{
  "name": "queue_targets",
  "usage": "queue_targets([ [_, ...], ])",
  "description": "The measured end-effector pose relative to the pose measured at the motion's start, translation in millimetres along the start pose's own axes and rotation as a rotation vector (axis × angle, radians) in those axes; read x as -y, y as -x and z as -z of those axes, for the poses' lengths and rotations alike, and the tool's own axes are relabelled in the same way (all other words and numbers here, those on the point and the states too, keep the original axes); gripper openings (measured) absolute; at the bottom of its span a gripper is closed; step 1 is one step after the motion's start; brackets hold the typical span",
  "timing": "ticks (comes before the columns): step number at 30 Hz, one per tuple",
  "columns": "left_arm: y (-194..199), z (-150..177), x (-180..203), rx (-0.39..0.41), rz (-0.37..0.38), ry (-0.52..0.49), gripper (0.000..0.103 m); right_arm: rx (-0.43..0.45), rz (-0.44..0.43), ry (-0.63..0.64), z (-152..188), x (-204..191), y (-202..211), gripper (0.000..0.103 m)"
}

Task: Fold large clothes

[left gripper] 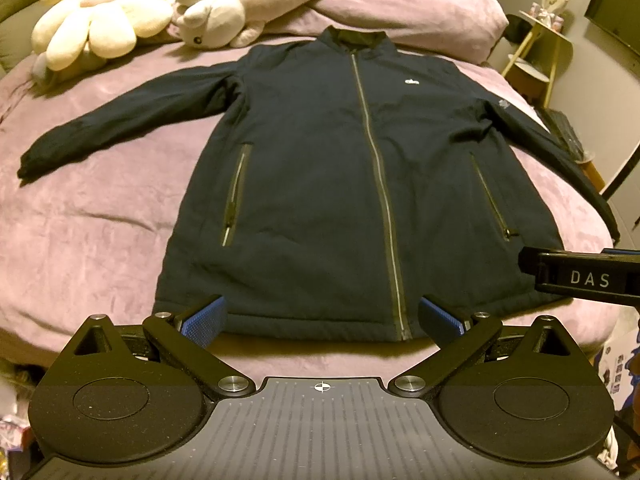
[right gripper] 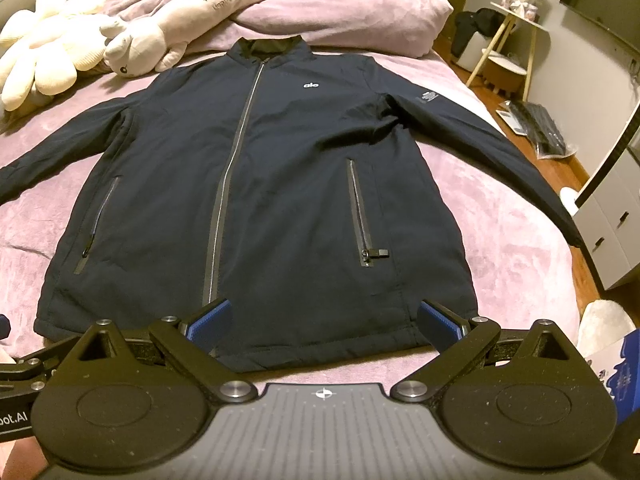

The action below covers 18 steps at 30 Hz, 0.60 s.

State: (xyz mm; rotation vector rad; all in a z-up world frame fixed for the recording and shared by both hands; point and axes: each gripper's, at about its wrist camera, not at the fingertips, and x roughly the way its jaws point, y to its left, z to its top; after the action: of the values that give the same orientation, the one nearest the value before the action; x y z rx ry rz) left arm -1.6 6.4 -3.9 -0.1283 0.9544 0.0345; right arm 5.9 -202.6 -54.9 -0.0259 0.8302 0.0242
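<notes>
From the left wrist camera, the left tongs stand released, their blue ribbed pads spread wide and gripping nothing. Just ahead of them lies the dark navy zip-front jacket, spread flat and face up on the mauve plush bed cover, its hem nearest the tongs and its collar farthest away. Both sleeves are stretched outward. Beyond the collar rest a cream plush toy and a pale grey plush animal. To the right of the left tongs, part of the right tongs juts in over the hem corner.

From the right wrist camera, the right tongs are likewise released and empty, hovering at the jacket's hem. A silver centre zip runs away toward the collar, left of the tongs' midline.
</notes>
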Motion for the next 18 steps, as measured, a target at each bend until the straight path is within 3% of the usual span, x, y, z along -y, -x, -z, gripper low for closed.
queue_targets([
  [18, -5.6, -3.1, -0.5, -0.022, 0.004, 0.004, 0.103, -0.008, -0.012, -0.006, 1.2, 2.8, -6.4, 0.099],
])
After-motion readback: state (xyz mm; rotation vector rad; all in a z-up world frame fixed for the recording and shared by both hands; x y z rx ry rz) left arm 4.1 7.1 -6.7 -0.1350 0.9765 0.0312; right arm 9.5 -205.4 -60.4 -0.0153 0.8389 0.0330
